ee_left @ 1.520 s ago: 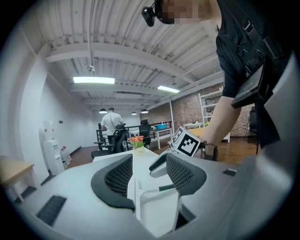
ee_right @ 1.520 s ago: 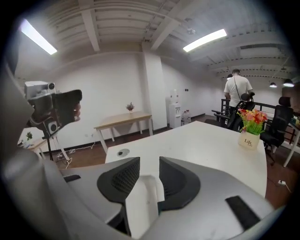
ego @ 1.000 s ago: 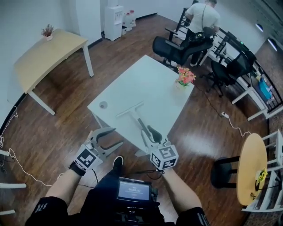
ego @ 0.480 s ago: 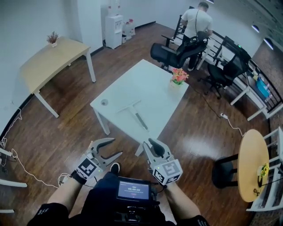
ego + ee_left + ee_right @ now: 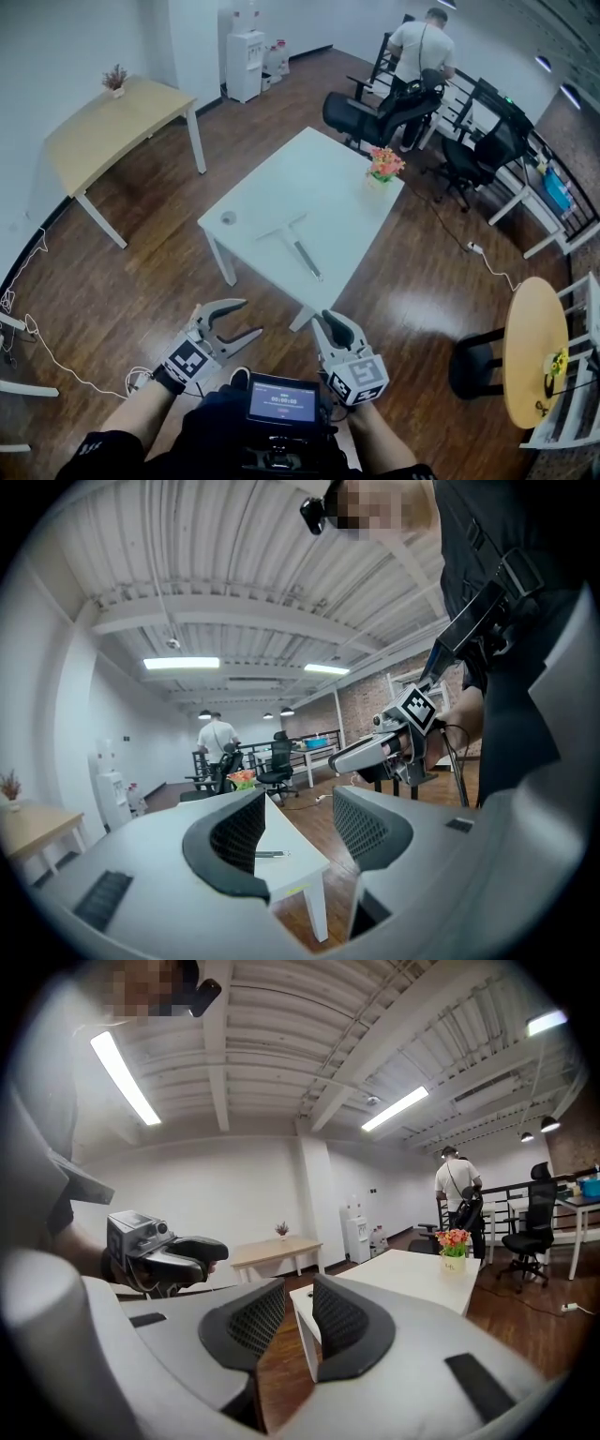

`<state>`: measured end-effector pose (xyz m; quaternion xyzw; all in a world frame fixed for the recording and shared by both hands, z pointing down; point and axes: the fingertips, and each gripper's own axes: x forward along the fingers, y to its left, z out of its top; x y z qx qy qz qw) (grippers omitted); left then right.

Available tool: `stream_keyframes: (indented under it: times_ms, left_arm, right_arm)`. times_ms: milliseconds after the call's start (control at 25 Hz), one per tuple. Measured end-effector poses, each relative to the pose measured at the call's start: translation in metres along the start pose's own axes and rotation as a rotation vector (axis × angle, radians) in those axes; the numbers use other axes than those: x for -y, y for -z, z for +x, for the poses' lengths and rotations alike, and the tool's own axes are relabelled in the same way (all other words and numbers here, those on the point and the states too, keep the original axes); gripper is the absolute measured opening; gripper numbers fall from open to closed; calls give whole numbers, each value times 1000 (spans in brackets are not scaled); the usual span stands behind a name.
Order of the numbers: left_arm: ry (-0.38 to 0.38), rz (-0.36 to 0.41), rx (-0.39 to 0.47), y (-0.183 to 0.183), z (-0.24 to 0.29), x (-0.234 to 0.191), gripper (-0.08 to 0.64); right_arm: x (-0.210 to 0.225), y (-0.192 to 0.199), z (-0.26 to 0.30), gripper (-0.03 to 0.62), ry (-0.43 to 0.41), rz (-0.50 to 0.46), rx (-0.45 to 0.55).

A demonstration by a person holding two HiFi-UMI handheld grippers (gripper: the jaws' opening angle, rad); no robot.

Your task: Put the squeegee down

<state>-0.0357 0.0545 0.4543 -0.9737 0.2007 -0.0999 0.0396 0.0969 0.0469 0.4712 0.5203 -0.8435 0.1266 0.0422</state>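
Observation:
The squeegee [image 5: 292, 243] lies flat on the white table [image 5: 319, 178], blade toward the far left, handle toward the near edge. It shows small on the tabletop [image 5: 270, 854] in the left gripper view. Both grippers hang over the wooden floor, well short of the table. My left gripper [image 5: 248, 316] is open and holds nothing; its pads [image 5: 234, 832] stand wide apart. My right gripper [image 5: 328, 325] is open by a narrower gap with nothing between its pads [image 5: 342, 1316]. Each gripper shows in the other's view: the right gripper [image 5: 375, 757] and the left gripper [image 5: 178, 1251].
A flower pot [image 5: 386, 165] stands at the table's far right corner, a small round thing [image 5: 228, 217] at its left corner. Nearby are a wooden table [image 5: 112, 112], office chairs [image 5: 375, 111], a person [image 5: 419, 42], a round wooden table [image 5: 531, 356] and floor cables [image 5: 56, 361].
The right gripper, at the squeegee's handle a second ago, has come off it. Both grippers and the head camera have drawn back from the table; the squeegee stays lying there.

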Motion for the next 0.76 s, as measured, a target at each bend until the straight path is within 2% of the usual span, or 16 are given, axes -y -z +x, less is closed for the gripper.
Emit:
stream_keyframes:
  times_ms: [160,400,760]
  left_arm:
    - [4,-22,5,7,-8,-11,233]
    - [17,-13,12,3,-3,-24,233]
    - [34,-10,19,-1,5,-26,233]
  right_arm:
    - [-10,-11,9,115,8,-2,0]
    - [-13,-27,12,115,21,-14,12]
    - [1,-18,12,114,42,-8,25]
